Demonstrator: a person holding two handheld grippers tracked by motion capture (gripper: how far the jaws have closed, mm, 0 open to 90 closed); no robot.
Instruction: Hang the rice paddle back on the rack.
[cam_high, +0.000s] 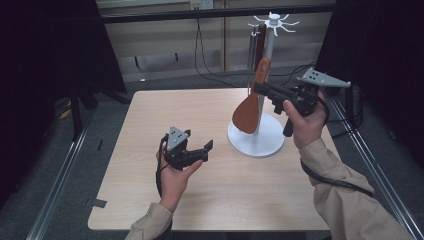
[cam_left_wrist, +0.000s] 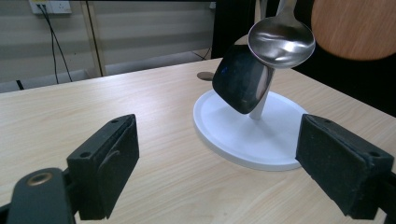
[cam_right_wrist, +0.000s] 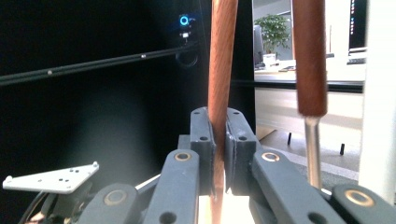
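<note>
The right hand-held gripper (cam_high: 261, 91) is squeezed almost shut on the thin handle of a wooden spatula (cam_high: 248, 111). In the right gripper view the two jaws press on the brown handle (cam_right_wrist: 220, 84) from both sides, so the spatula cannot slip out. The handle goes up between the jaws and the wide flat end hangs down below them. I think it is held like this so the top end can go onto a hook.

The spatula is at the far right of the desk (cam_high: 150, 130), up in the air. It hangs just in front of the white pole of the rack (cam_high: 270, 55). The rack's round white base (cam_high: 262, 142) sits on the desk right under it. The little white hooks (cam_high: 287, 22) are at the top of the pole, higher than the spatula's handle. Other tools hang on the rack so they stay tidy. In the left gripper view I see a shiny metal spoon (cam_left_wrist: 281, 43) and a dark flat turner (cam_left_wrist: 240, 79) hanging over the base.

The left hand-held gripper (cam_high: 202, 150) is nearer and more to the left, low over the desk. Its jaws are wide apart and hold nothing. It points toward the rack, well apart from the spatula, and looks like it is just waiting.
</note>
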